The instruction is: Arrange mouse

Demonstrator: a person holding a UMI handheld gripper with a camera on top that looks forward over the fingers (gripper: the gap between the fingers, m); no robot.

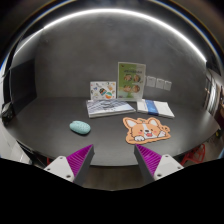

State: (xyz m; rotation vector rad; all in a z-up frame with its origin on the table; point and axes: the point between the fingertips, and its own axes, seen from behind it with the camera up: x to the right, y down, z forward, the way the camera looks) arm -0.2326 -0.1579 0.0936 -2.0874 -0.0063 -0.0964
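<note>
A pale teal mouse (pixel 79 127) lies on the dark table (pixel 105 135), beyond my left finger. A corgi-shaped mouse mat (pixel 143 129) lies to its right, beyond my right finger. My gripper (pixel 112 158) is open and empty, held back from both, with bare table between its magenta pads (pixel 80 156).
A stack of booklets (pixel 108 106) and a blue-and-white book (pixel 154 107) lie at the back of the table. A small box (pixel 101 90) and an upright green-and-white card (pixel 131 80) stand against the grey wall. Wall sockets (pixel 157 83) sit to the right.
</note>
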